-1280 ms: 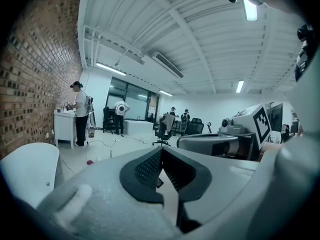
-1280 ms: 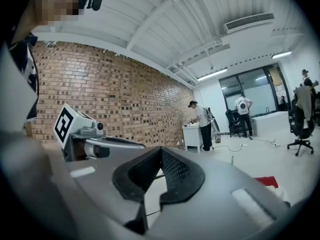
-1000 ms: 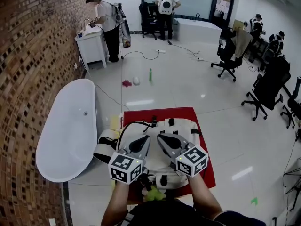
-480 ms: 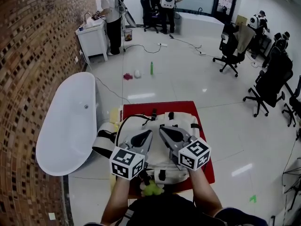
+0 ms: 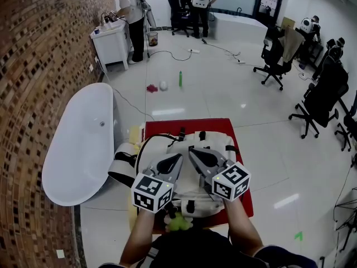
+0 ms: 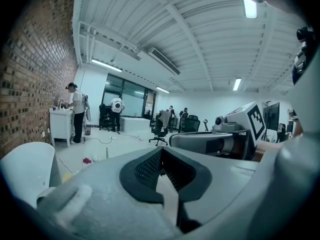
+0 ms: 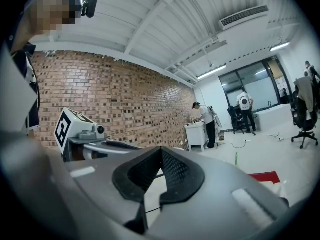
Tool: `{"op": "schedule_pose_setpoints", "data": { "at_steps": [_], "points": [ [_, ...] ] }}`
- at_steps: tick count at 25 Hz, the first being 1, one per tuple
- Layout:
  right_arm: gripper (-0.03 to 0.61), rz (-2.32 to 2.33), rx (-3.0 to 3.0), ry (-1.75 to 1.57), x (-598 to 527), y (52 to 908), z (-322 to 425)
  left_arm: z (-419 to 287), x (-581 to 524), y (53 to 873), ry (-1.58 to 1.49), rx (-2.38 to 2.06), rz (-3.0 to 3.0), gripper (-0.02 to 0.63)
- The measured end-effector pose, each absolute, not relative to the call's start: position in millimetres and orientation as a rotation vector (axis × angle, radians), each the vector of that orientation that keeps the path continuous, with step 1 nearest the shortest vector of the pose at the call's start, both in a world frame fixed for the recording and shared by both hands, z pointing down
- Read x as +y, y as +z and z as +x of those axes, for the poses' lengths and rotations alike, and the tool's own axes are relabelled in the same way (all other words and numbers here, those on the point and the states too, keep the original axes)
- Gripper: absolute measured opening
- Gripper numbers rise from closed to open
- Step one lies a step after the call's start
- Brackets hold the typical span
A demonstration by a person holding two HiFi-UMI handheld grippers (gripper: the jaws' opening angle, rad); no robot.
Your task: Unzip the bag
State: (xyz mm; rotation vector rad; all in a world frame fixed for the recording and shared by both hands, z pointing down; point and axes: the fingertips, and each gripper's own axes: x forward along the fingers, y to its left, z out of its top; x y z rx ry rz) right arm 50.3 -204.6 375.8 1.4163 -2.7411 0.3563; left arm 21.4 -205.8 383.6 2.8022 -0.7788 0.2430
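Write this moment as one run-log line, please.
left tongs: shut, empty | right tongs: shut, empty | bag: on red surface, under tongs

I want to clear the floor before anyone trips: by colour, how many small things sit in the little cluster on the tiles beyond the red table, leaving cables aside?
Red: 1, a crumpled red item
White: 1, a round white object
Green: 1, a slim bottle standing upright
Total: 3
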Motion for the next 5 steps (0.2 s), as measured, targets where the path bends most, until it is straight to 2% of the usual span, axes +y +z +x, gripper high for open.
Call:
{"op": "schedule_pose_setpoints", "data": {
  "at_steps": [5],
  "points": [
    [0.006, 1.42, -2.752, 0.354, -205.3, 372.4, 54.4, 26.1, -205.5, 383.7, 0.251, -0.782, 2.806, 0.002]
  ]
}}
